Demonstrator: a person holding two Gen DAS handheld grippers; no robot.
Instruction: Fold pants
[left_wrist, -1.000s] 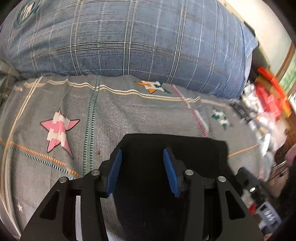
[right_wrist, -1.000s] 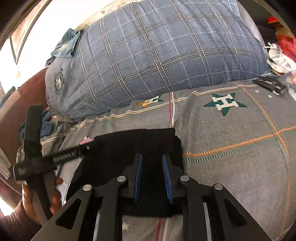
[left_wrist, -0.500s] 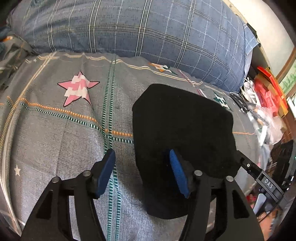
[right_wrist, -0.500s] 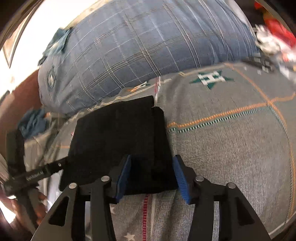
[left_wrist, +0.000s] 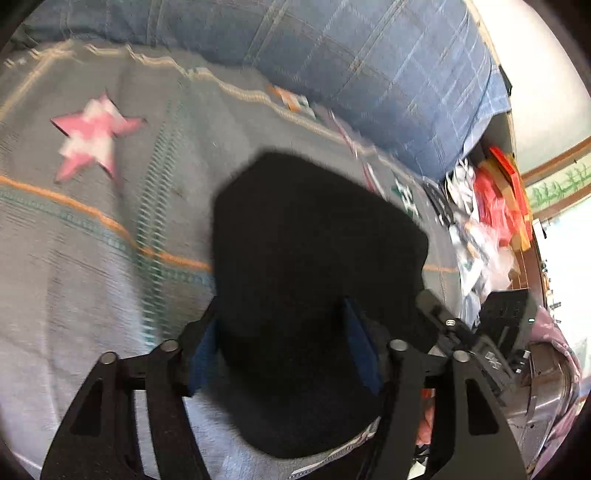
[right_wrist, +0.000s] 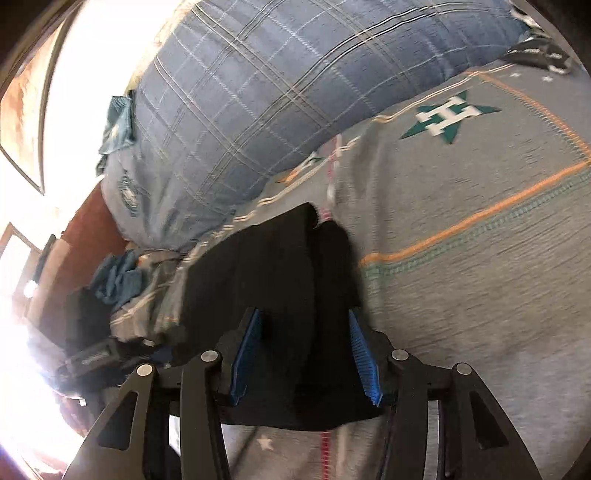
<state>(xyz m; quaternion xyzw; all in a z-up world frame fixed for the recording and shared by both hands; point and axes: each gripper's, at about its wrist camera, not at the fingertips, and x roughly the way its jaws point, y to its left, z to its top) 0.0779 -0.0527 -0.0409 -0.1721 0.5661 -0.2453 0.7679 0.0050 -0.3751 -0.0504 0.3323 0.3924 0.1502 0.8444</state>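
The black pants (left_wrist: 310, 258) lie folded into a compact rectangle on the grey star-patterned bedspread (left_wrist: 92, 258). My left gripper (left_wrist: 284, 354) is open, its blue pads straddling the near edge of the pants without pinching them. In the right wrist view the pants (right_wrist: 280, 280) show a thicker folded layer on the right side. My right gripper (right_wrist: 306, 354) is open, its pads apart over the near edge of the pants. The right gripper's body shows in the left wrist view (left_wrist: 476, 354) at the right of the pants.
A big blue plaid pillow (right_wrist: 280, 92) lies along the far side of the bed. Clutter of red and white items (left_wrist: 495, 206) sits off the bed's right edge. Blue cloth (right_wrist: 118, 277) and a brown headboard lie to the left.
Both grippers have opened wider and let go of the pants, then pulled back a little. The folded pants stay flat on the bedspread.
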